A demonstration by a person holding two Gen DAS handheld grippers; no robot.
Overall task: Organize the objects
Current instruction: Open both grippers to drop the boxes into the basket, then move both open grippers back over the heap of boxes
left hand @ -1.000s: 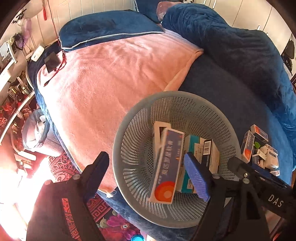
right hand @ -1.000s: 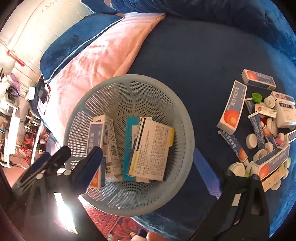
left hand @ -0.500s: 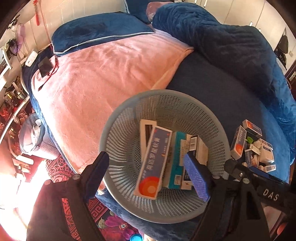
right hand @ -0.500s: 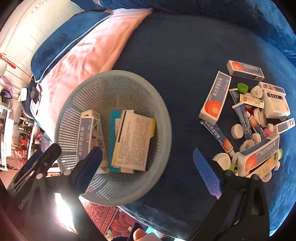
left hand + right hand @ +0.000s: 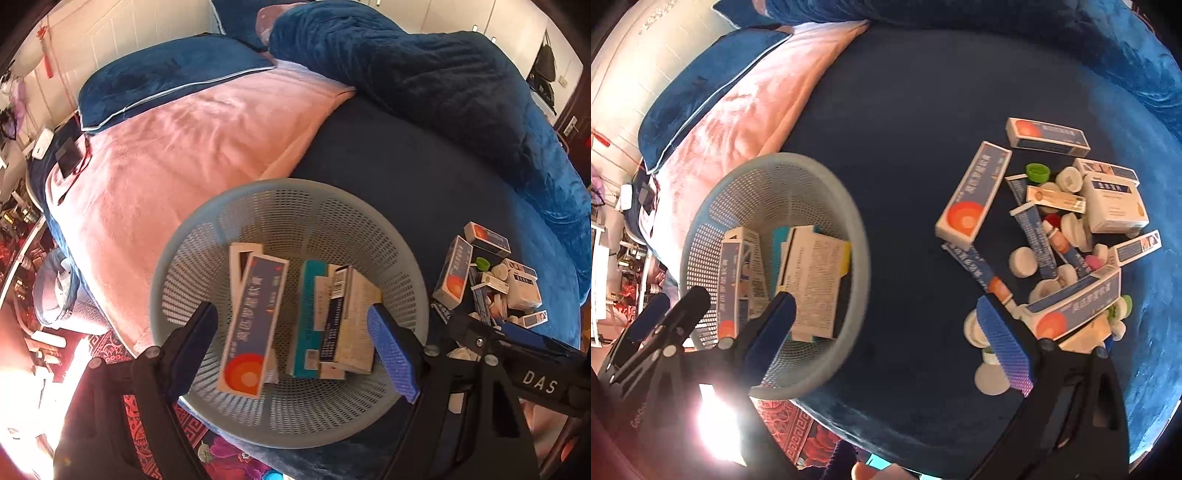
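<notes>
A round grey mesh basket [image 5: 207,236] [image 5: 849,221] sits on the blue bed near its edge and holds several medicine boxes, among them a long blue box with an orange dot [image 5: 255,325] and a white leaflet-printed box [image 5: 812,280]. My left gripper [image 5: 291,347] is open and empty above the basket. My right gripper [image 5: 890,332] is open and empty over bare blue bedding between the basket and a pile of boxes, tubes and caps [image 5: 1056,225]. The pile also shows in the left wrist view [image 5: 487,280].
A pink blanket [image 5: 192,147] covers the bed's left half, with a blue pillow [image 5: 162,81] behind it. A rumpled blue duvet [image 5: 424,81] lies at the back. The bed edge drops to a red patterned rug [image 5: 798,439] in front.
My right gripper has moved right, away from the basket and toward the pile. The left gripper has stayed open over the basket, shifting only slightly.
</notes>
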